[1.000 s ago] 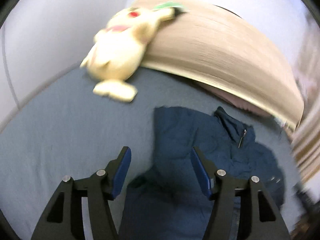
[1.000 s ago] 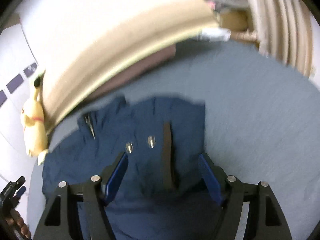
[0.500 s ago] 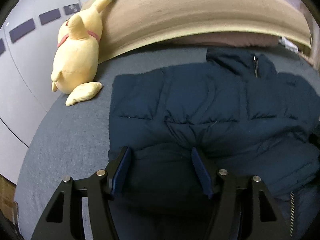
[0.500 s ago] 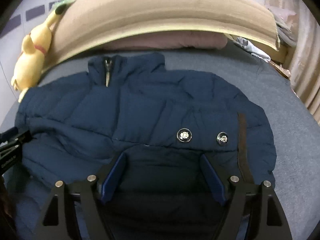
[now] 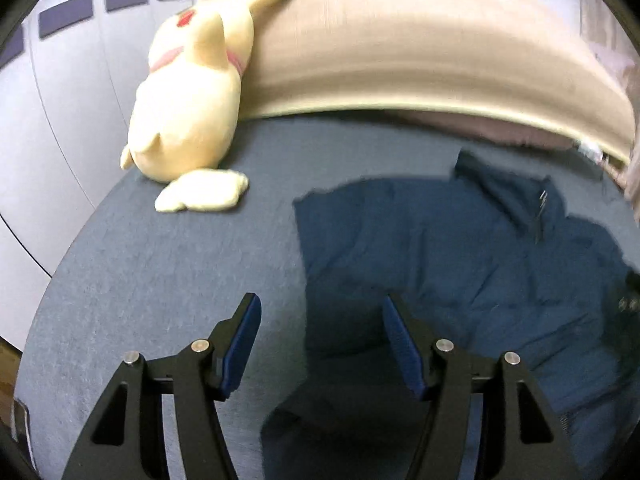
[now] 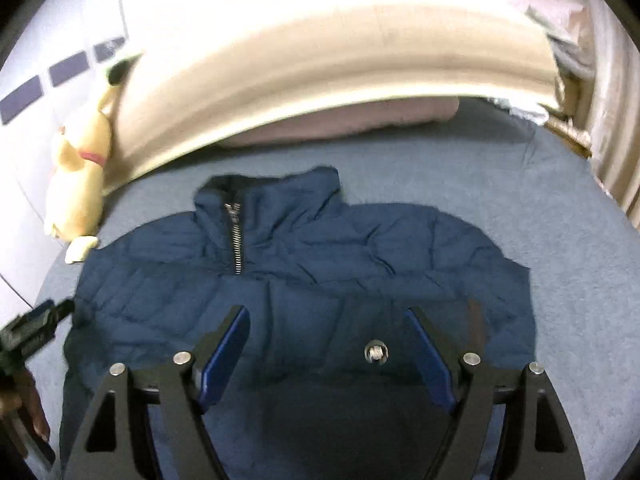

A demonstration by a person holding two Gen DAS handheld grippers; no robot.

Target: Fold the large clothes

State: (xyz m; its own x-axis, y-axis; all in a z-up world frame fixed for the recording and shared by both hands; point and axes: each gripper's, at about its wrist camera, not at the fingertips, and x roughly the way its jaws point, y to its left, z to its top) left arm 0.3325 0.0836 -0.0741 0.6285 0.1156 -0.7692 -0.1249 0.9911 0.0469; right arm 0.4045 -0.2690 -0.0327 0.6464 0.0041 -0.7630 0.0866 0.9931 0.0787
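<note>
We are holding the left claw (image 5: 320,344) spread, gripping nothing, over the left edge of the navy puffer jacket (image 6: 304,264). The right claw (image 6: 326,350) is hovering spread above the jacket, which is lying on the bed (image 6: 540,200) near the headboard (image 6: 320,68).

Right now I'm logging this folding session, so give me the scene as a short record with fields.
garment: navy puffer jacket, lying on the bed, collar toward the headboard
surface: blue-grey bed cover
left gripper: open, empty, above the jacket's edge
right gripper: open, empty, over the jacket
bystander: yellow plush toy against the beige headboard
</note>
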